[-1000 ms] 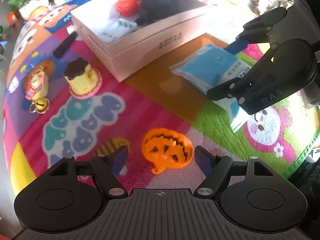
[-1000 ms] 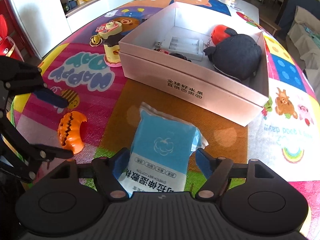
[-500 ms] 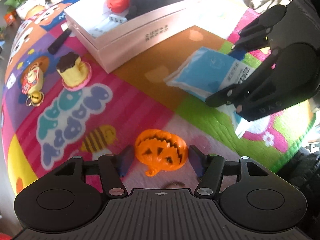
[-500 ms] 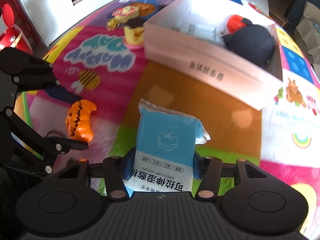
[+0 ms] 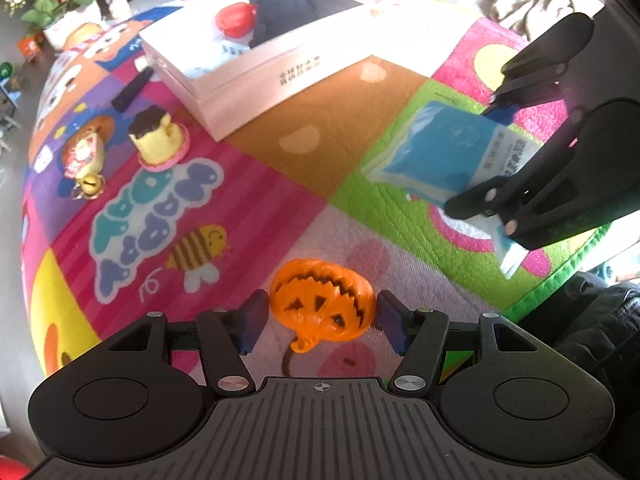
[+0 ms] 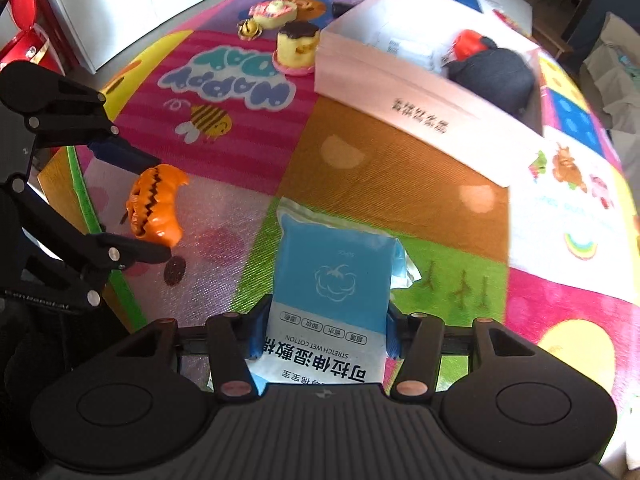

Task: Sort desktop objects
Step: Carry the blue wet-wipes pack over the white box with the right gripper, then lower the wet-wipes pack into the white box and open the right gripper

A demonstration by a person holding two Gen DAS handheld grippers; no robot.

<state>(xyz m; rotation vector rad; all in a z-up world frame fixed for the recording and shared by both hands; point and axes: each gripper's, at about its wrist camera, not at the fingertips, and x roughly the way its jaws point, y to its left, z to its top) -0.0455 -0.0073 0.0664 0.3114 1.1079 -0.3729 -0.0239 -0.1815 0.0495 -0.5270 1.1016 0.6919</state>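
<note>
An orange jack-o'-lantern toy [image 5: 322, 306] sits between the blue pads of my left gripper [image 5: 324, 322], which is shut on it and holds it just above the colourful play mat [image 5: 280, 208]. My right gripper [image 6: 324, 334] is shut on a blue and white pack of wet cotton wipes [image 6: 334, 276], raised off the mat. Each wrist view shows the other hand too: the right gripper [image 5: 476, 156] with the wipes pack [image 5: 436, 148], and the left gripper [image 6: 158, 206] with the pumpkin [image 6: 154, 204]. The open pale pink box [image 5: 256, 80] lies farther back.
The box [image 6: 420, 112] holds a black plush [image 6: 492, 74], a red toy and white items. A yellow pudding toy [image 5: 158, 138], a bell charm [image 5: 86, 164] and a black stick [image 5: 132, 88] lie left of it. The mat's green edge [image 5: 568, 264] is close by.
Both grippers closed, the left on the pumpkin and the right on the wipes pack. Both have lifted a little and drawn back from the box.
</note>
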